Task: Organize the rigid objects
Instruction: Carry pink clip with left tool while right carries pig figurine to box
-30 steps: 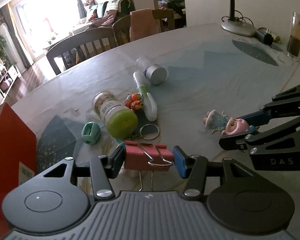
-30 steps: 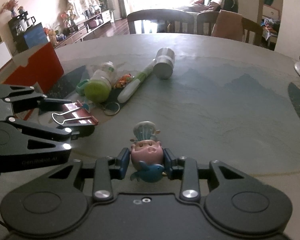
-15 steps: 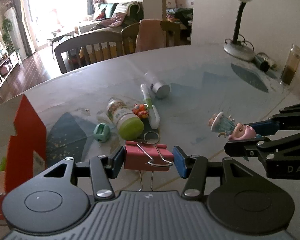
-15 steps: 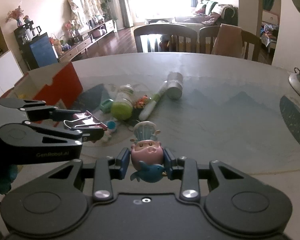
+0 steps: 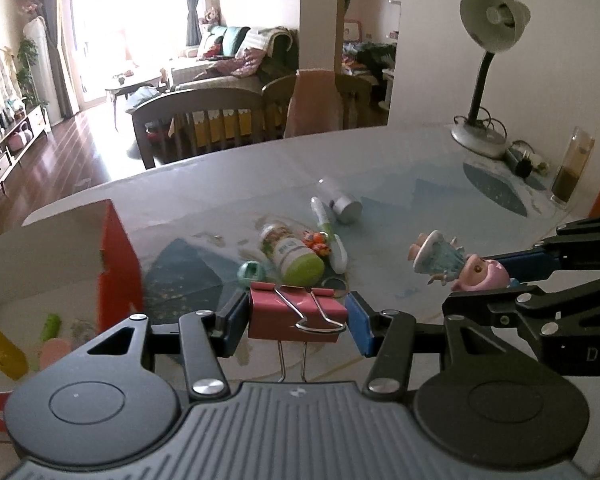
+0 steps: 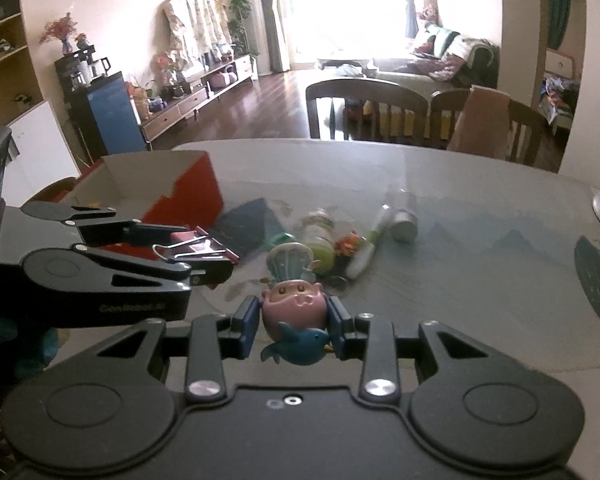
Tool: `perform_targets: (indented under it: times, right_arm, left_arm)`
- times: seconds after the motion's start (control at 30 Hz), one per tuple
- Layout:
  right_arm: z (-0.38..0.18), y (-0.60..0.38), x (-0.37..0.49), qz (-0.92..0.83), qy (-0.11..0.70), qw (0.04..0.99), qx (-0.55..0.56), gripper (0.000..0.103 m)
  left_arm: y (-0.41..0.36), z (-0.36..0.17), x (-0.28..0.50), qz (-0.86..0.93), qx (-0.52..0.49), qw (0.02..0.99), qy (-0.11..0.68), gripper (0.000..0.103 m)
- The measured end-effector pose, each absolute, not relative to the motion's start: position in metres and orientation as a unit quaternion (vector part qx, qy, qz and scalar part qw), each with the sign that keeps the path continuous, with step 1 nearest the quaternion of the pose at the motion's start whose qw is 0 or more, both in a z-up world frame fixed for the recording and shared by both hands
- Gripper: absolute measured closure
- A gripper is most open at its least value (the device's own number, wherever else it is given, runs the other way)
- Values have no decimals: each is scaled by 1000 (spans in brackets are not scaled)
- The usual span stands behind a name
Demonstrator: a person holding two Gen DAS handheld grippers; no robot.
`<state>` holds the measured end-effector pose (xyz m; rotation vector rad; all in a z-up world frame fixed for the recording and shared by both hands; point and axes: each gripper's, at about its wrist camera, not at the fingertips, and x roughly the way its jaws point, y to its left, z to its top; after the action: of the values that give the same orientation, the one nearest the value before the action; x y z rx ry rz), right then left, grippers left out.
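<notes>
Binder clip [image 5: 298, 311], red, was gripped between the jaws of the left gripper [image 5: 298, 320] and held in the air above the surface [image 5: 420, 184], its wire handles folded toward the camera. Pig figurine [image 6: 294, 304], pink with a blue bird at its base, was clamped in the jaws of the right gripper [image 6: 294, 322], also clear of the surface. On the surface beyond lay a jar with a green lid [image 5: 296, 256], a white tube [image 5: 328, 232], a metal-capped bottle [image 5: 342, 204] and a small green object [image 5: 252, 272], grouped closely. An open red box [image 5: 116, 256] stood at the left, some items visible inside.
</notes>
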<state>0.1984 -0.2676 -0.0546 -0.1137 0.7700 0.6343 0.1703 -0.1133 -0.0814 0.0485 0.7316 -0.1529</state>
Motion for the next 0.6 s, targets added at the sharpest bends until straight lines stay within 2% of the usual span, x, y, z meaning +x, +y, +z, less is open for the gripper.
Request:
perform_targets:
  times: [0.6]
  right_arm:
    - [-34,-167,173,332,350,873,-65,68]
  left_arm:
    - [-11,-54,133,-35,14,941,337,51]
